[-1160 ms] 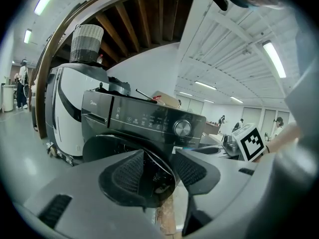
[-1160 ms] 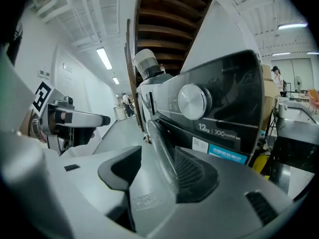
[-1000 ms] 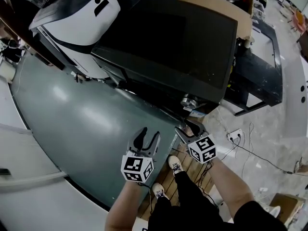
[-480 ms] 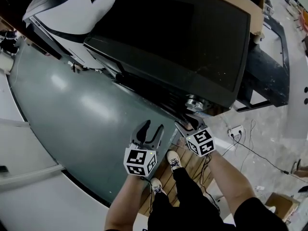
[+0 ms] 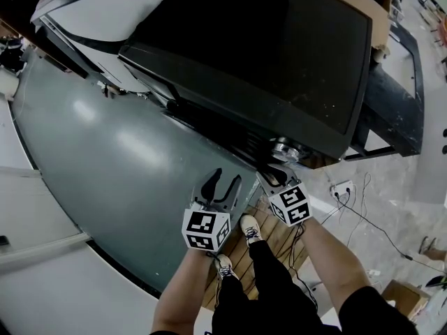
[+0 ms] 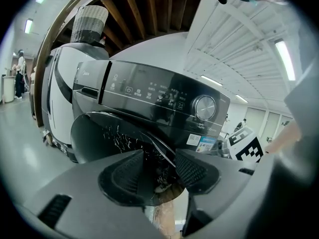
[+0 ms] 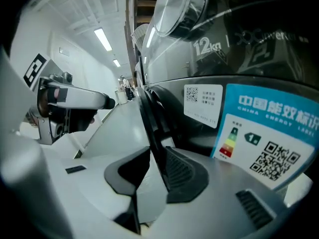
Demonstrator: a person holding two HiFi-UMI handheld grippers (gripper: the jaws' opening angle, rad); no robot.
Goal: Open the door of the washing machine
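Your right tool [image 5: 274,180] has just been closing onto the door edge [image 7: 152,128] at lower centre, ready to pull, while your left tool [image 5: 222,183] waits beside it, spread and empty.

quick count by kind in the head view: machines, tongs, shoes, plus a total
machines: 2, black machine, white machine
tongs: 2, left tongs open, right tongs just closed on the door edge
shoes: 2
total: 6
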